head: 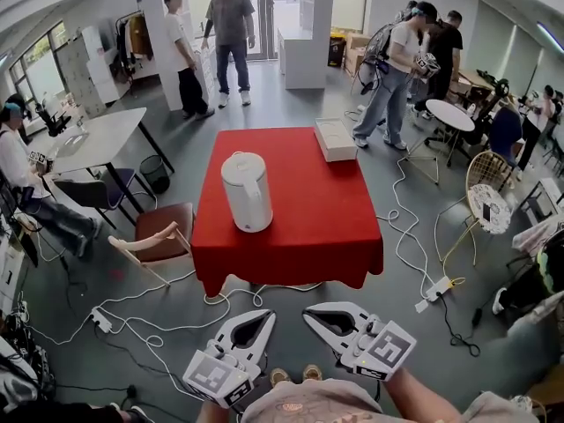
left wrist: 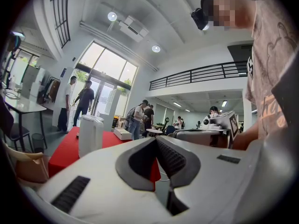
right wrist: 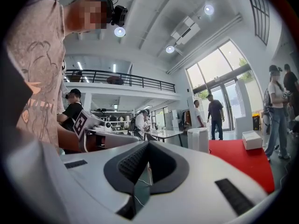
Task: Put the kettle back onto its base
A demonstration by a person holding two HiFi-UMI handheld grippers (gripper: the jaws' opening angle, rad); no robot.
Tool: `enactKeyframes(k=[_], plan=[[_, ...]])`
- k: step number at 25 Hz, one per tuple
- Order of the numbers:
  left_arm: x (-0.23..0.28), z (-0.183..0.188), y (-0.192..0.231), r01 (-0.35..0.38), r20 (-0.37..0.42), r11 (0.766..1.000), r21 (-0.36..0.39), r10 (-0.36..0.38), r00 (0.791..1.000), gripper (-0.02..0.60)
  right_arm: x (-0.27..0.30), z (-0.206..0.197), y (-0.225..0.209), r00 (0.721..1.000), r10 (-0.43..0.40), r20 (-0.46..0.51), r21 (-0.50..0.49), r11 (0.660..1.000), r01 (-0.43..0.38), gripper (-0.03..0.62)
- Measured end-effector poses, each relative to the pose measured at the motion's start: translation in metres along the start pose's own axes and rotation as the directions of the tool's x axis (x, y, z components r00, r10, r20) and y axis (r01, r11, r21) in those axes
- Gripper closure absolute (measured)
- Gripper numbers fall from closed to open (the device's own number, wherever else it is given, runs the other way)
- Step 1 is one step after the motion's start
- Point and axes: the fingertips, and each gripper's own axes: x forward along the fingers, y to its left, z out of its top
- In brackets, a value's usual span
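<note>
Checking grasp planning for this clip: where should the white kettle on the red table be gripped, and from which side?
The kettle stands upright near the middle of the red table. A faint vertical strip down its right side in the head view is probably the handle: pinch that, coming in level from the near right edge.

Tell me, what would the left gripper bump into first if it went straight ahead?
Probably the near edge of the red tablecloth, seen straight beyond the left gripper. The kettle stands left of that line.
</note>
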Motion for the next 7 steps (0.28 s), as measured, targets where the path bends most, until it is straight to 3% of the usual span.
enactKeyframes(k=[7], plan=[[0.0031, -0.0009, 0.0004, 0.0, 0.0, 1.0, 0.001, 0.0, 1.0, 0.583, -0.0004, -0.0026, -0.0047, 1.0, 0.002, -0.015, -0.004, 1.0, -0.002, 0.585]])
